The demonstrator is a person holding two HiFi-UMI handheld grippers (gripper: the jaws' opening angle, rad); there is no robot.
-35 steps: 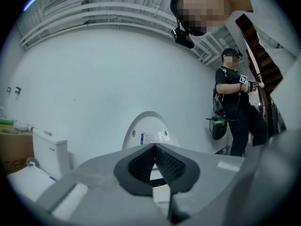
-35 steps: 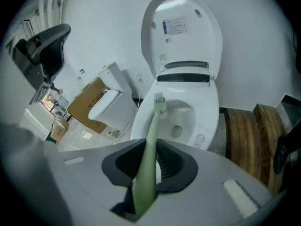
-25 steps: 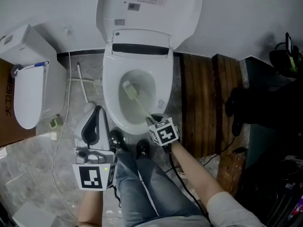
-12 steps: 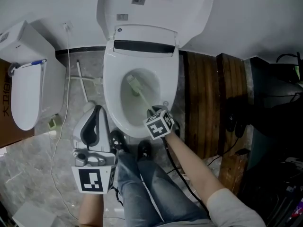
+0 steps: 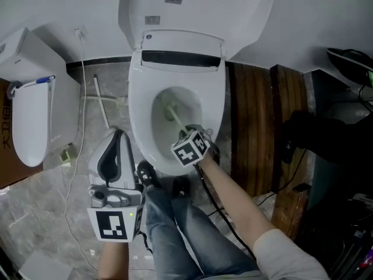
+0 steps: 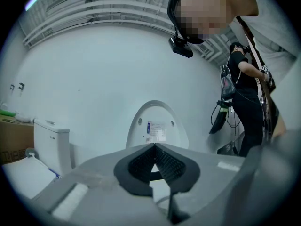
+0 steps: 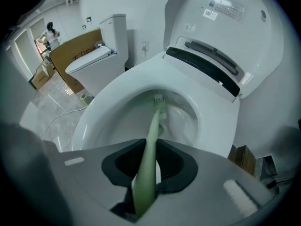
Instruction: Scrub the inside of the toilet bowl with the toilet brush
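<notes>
The white toilet bowl (image 5: 137,127) stands open with its lid (image 5: 192,4) raised. A pale green toilet brush (image 5: 175,118) reaches down into the bowl, its bristle head (image 7: 159,100) against the inner back wall above the water. My right gripper (image 5: 187,136) hangs over the bowl's front right rim, shut on the brush handle (image 7: 148,159). My left gripper (image 5: 119,137) is held left of the bowl above the floor, shut and holding nothing. In the left gripper view its pads (image 6: 141,160) meet at the tip, with the raised lid (image 6: 157,124) behind.
A second toilet (image 5: 32,107) and a cardboard box (image 5: 7,133) stand at the left, with a cable (image 5: 76,144) trailing over the marble floor. Wooden boards (image 5: 250,127) and dark gear (image 5: 332,139) lie right. My legs and shoes (image 5: 145,174) are just before the bowl.
My right gripper has moved up and left over the front rim. The brush head has slid from the bowl's left side toward its middle back. The left gripper has stayed put.
</notes>
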